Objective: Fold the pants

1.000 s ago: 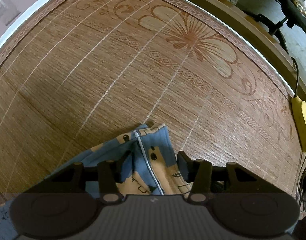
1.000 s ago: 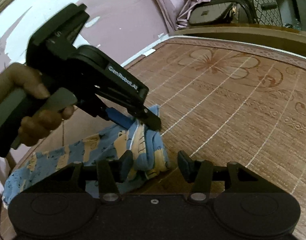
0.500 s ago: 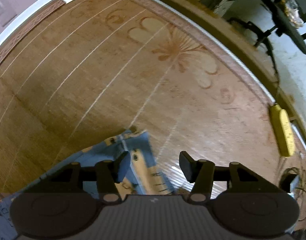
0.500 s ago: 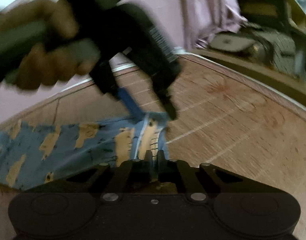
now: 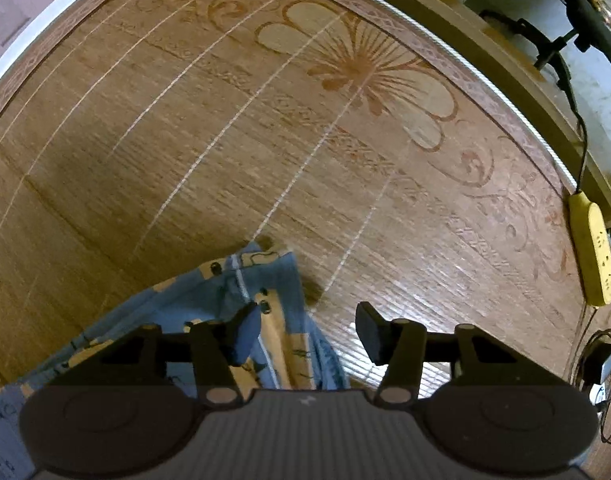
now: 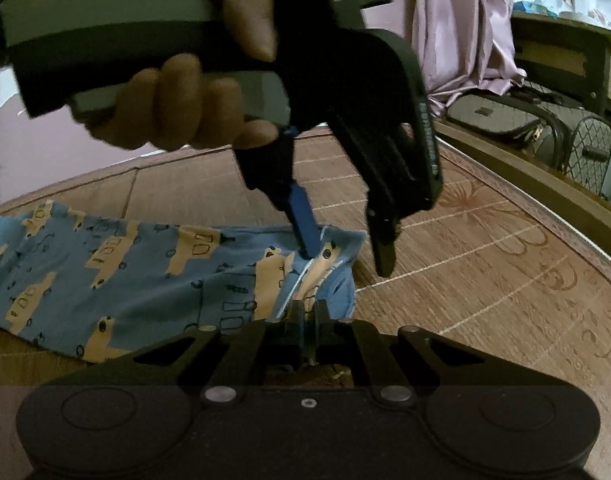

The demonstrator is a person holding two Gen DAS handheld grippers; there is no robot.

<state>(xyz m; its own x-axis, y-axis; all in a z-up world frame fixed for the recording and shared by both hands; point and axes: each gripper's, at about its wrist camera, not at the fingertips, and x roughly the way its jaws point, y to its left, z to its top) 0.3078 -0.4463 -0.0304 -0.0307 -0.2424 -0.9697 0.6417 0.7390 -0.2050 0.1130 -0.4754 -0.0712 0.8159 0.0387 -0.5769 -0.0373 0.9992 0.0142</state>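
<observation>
Since the earlier frame, the right gripper (image 6: 307,316) has closed — its jaws now pinch the corner of the blue printed pants (image 6: 117,272), which lie flat on the woven mat (image 5: 265,120). Left gripper (image 5: 305,330) straddles the same end with jaws apart — one pad on cloth. Grasping step; next, the left likely clamps before both carry the end over.

You see soft matt cloth in the pants (image 6: 117,268). The woven mat (image 5: 233,148) looks ribbed with sheen. The power strip (image 5: 591,252) is smooth plastic.
</observation>
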